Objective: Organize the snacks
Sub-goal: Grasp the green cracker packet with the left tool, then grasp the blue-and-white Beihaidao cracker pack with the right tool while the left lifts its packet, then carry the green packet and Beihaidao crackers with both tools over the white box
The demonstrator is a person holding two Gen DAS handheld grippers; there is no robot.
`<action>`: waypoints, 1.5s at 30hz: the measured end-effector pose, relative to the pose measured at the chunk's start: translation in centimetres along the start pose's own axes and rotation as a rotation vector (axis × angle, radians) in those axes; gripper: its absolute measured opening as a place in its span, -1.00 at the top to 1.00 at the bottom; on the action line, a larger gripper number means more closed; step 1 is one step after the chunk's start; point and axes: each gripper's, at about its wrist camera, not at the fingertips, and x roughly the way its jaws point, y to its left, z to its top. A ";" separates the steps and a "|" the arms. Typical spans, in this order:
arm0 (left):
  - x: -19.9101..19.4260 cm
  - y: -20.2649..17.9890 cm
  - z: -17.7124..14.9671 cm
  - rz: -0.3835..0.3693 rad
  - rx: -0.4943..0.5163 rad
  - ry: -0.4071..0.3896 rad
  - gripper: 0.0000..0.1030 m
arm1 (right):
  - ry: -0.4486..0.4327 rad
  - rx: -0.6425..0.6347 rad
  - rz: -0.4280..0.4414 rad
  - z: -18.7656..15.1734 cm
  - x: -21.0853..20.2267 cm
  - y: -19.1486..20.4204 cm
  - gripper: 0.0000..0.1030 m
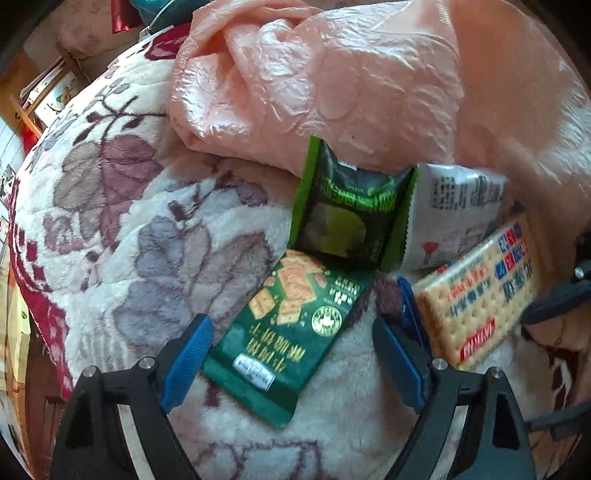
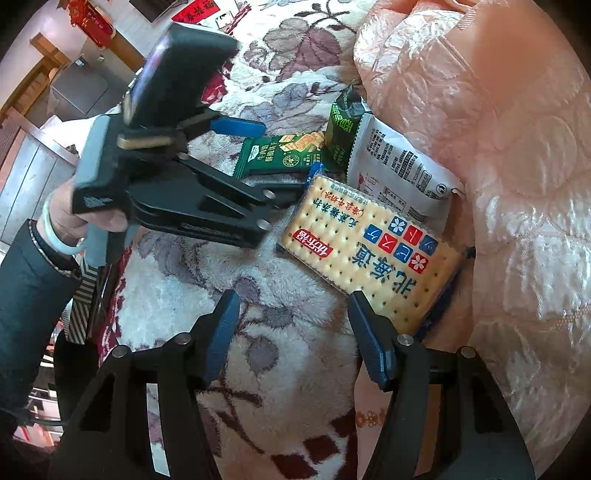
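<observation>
Several snack packs lie on a floral fleece blanket (image 1: 122,206) beside a pink quilt (image 1: 332,74). A dark green cracker pack (image 1: 288,339) lies flat between the open fingers of my left gripper (image 1: 291,339), not gripped. Behind it a black-and-green pouch (image 1: 351,214) leans on a white pack (image 1: 458,206). A cream cracker pack (image 1: 480,288) lies to the right. In the right wrist view, my right gripper (image 2: 291,321) is open and empty, its right finger next to the cream cracker pack (image 2: 369,251). The green pack (image 2: 280,155), pouch (image 2: 341,129), white pack (image 2: 399,158) and left gripper (image 2: 280,151) lie beyond.
The pink quilt (image 2: 498,147) rises as a soft wall along the right and back of the snacks. The blanket (image 2: 288,369) spreads to the left and front. Room furniture (image 2: 48,122) and red decorations (image 2: 88,18) show beyond the bed edge at the left.
</observation>
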 end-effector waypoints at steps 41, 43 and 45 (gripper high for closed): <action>-9.0 -0.1 -13.4 0.065 -0.506 -0.084 0.10 | 0.176 -0.403 -0.169 3.0 2.7 1.8 -0.13; -10.0 -0.4 -14.3 0.093 -0.531 -0.099 0.10 | 0.144 -0.399 -0.150 2.1 1.9 2.7 -0.13; -10.9 -0.5 -15.3 0.103 -0.577 -0.114 0.10 | 0.109 -0.402 -0.142 1.2 0.5 3.9 -0.13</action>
